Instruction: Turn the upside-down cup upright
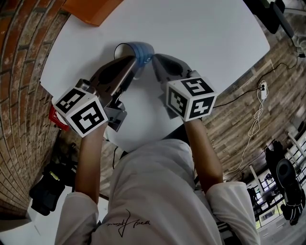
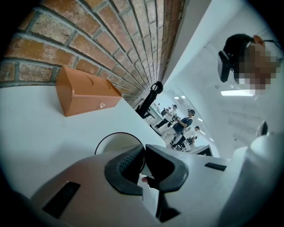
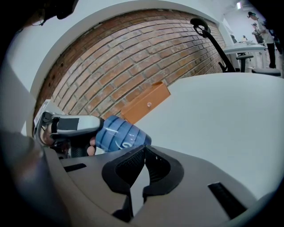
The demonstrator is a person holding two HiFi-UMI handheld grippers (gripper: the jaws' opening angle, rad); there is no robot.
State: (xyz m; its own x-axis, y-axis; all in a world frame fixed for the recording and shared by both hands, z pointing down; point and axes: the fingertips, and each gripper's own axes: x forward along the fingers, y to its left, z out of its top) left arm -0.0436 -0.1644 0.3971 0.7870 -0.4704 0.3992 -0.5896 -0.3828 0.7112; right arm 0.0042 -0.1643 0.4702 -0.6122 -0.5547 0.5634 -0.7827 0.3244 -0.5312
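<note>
Dim, sharp frames — fisheye-warped, dark-vignetted edges.

the blue cup [image 1: 141, 51] is half covered by the left gripper [image 1: 135, 64]. in the left gripper view only an arc of its rim shows past the jaws, the rest hidden behind them. beyond that gripper the orange box [image 1: 90, 9] runs off the top edge. far people [image 2: 179, 124] are too small to make out.

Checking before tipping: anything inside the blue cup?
The visible pale interior of the blue cup looks empty; the left tongs, clamped on its rim, cover the rest.
</note>
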